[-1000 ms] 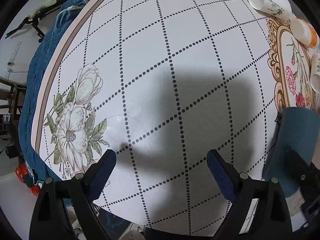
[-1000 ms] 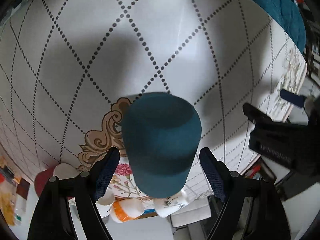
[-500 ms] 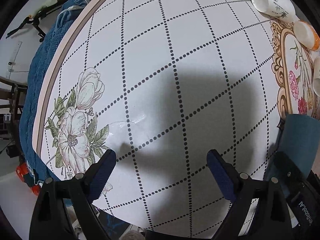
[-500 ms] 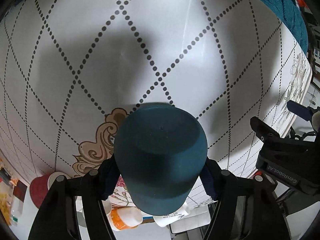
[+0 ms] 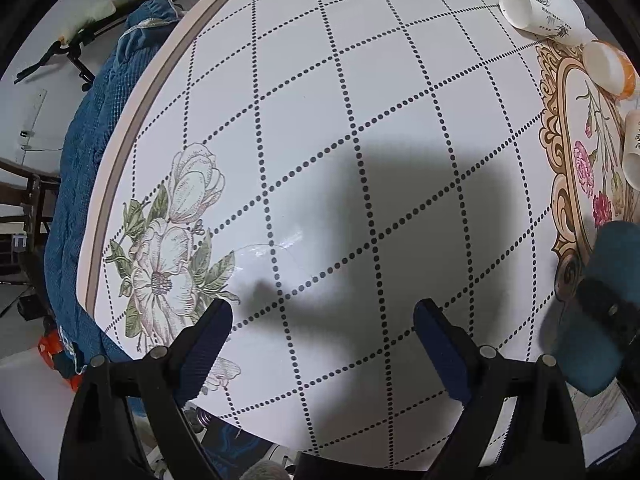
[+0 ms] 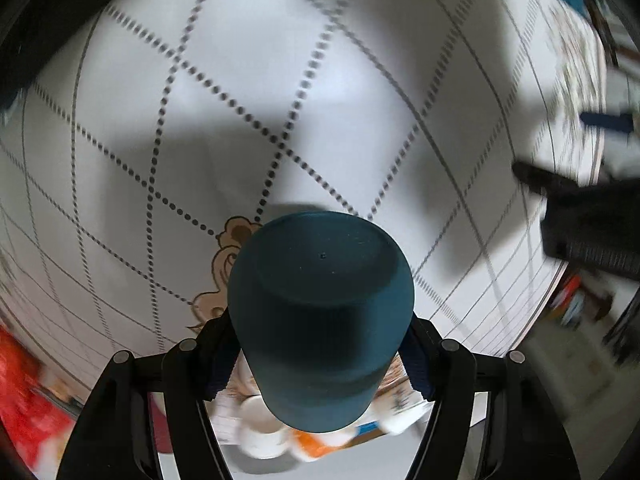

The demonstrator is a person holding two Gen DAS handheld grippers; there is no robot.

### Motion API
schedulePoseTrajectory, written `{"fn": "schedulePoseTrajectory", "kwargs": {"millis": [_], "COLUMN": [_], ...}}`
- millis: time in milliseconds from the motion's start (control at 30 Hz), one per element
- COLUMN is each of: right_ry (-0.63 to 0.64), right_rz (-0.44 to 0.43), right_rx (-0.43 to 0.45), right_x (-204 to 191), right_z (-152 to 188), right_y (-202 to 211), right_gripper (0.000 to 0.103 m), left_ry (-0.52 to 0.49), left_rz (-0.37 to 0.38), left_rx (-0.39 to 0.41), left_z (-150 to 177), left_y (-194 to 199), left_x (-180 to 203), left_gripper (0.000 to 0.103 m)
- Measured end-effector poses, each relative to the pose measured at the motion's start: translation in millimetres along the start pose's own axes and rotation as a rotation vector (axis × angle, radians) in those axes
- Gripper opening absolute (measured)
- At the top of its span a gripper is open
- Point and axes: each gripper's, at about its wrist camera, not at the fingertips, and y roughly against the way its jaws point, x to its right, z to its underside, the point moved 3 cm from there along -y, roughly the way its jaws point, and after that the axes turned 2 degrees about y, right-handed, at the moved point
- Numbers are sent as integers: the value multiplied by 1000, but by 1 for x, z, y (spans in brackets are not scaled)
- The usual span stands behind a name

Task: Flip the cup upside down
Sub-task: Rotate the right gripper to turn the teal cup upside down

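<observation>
From your left wrist view, your left gripper (image 5: pixel 322 330) hangs above the surface (image 5: pixel 320 100) with its two dark blue fingers (image 5: pixel 210 332) spread wide and nothing between them. Below it lies white cloth with a dotted diamond grid, and a printed flower (image 5: pixel 168 248) sits near the surface's edge on the left, where blue fabric (image 5: pixel 84 152) drapes down. At the far right edge of this view you can see part of the teal cup (image 5: pixel 600 304) with a black piece of your other gripper across it; whether the cup touches the surface here cannot be told. Toward the far corner a white cup (image 5: pixel 536 10) lies on its side, with an orange-and-white cup (image 5: pixel 608 68) just beside it, next to the gold-framed floral print (image 5: pixel 576 152).

From your right wrist view, your right gripper (image 6: pixel 320 360) is closed on the teal cup (image 6: pixel 320 312), one finger pressed to each side of its wall. The cup's flat base faces the camera side that looks out over the surface (image 6: pixel 320 80), and its mouth points back toward you. The cup covers part of the gold scroll print (image 6: pixel 224 268). Your left gripper shows as a dark blurred shape (image 6: pixel 588 216) at the right edge. The picture is motion-blurred.
</observation>
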Motion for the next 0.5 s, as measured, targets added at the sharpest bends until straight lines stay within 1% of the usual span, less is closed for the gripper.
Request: {"fn": "schedulePoseTrajectory", "kwargs": {"millis": [100,200,367,400,433,500], "right_ry": [-136,-284,-532,-583,-626,-747], "right_rz": [-91,-201,-395,-433,-465,-557], "right_rx": [-6,-16,-40,-44,-47,-60], "right_x": [20,38,64,65,56,55], "right_z": [10,22,51,56,58,68], "right_y": [1,-2,-25,-30,-34,-44], "right_gripper": [71,71,71,71,71,71], "left_ry": [-2,-7,-25,-29,-33,-42], "left_rz": [-1,0,3,3,3,6], "left_rx": [5,12,25,27,28,32], "left_z": [0,-1,-3,-4,-4,-5], "left_y": [5,14,19,20,21,22], "left_x": [-6,-10,-15,-14,-13,-10], "left_gripper": [93,93,93,93,93,93]}}
